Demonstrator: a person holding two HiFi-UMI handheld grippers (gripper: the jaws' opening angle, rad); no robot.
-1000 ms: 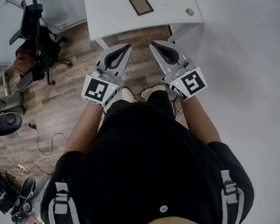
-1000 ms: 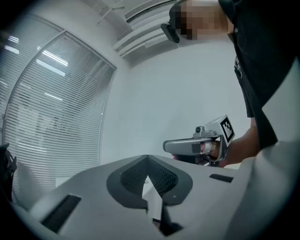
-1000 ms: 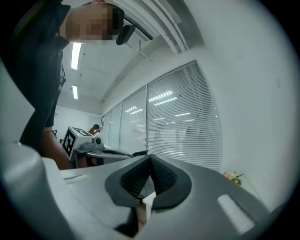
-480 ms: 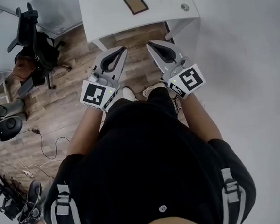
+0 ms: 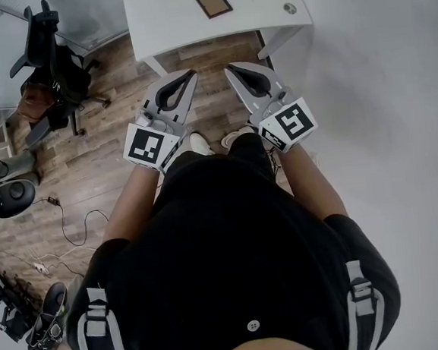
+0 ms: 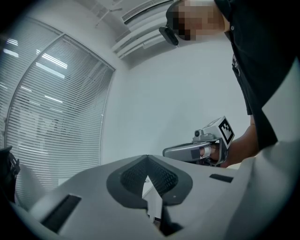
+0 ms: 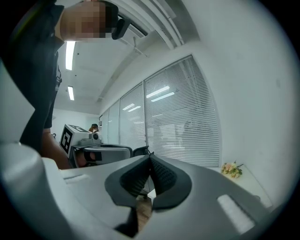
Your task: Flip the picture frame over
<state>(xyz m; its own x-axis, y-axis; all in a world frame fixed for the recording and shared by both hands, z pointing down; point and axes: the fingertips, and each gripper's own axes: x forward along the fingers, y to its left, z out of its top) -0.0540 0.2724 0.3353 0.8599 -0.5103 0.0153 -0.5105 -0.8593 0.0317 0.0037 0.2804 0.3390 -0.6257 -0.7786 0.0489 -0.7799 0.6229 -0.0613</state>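
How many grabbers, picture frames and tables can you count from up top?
Grippers: 2, the left gripper and the right gripper
Picture frames: 1, the picture frame
Tables: 1, the table
Total: 4

Table [image 5: 167, 15] at the far end of the head view. Picture frame [image 5: 212, 2] lies flat on the table, about mid-width. Small round thing [image 5: 290, 9] also on the table, right of the frame, near the table's right front corner. Left gripper [image 5: 193, 74] and right gripper [image 5: 229, 68] side by side just in front of the table's near edge, off it, over the floor. Shoes [image 5: 201, 143] on the floor in front of the table, under the grippers. Office chair [image 5: 49, 63] left of the table. Cables [image 5: 78, 221] on the floor, left of and well in front of the table.
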